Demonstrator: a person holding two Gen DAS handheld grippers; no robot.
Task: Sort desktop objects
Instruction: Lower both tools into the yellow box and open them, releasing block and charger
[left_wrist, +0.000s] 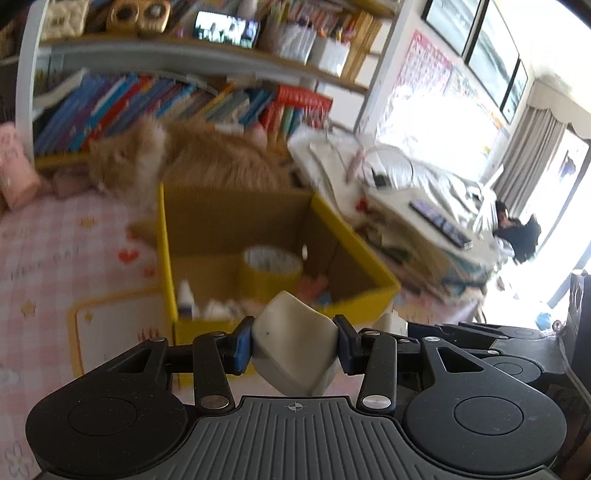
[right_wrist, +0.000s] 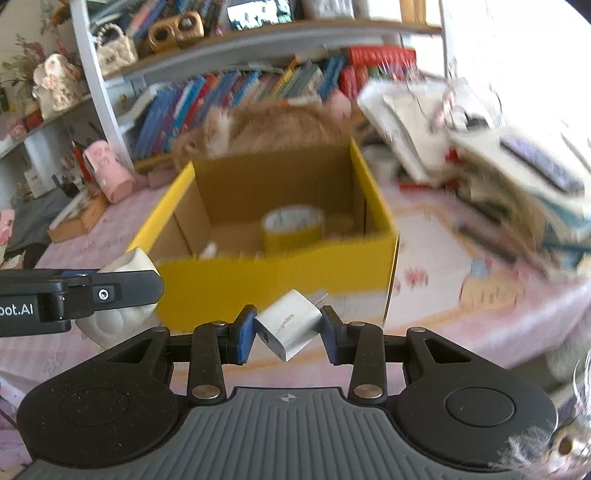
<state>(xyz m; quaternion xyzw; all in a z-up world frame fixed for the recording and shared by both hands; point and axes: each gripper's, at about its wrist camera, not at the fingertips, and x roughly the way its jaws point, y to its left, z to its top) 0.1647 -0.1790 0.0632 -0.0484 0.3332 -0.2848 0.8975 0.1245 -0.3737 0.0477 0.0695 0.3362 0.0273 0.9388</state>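
1. Left wrist view: my left gripper is clenched on a cream block, carried just short of the yellow box's near wall, for dropping in.
2. Right wrist view: my right gripper grasps a white charger, tilted, before the same wall, tape roll already inside.

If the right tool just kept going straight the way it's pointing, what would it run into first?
Most likely the near wall of the yellow box, straight ahead of the right tool and the white charger it grips. Blur and fisheye make depth uncertain.
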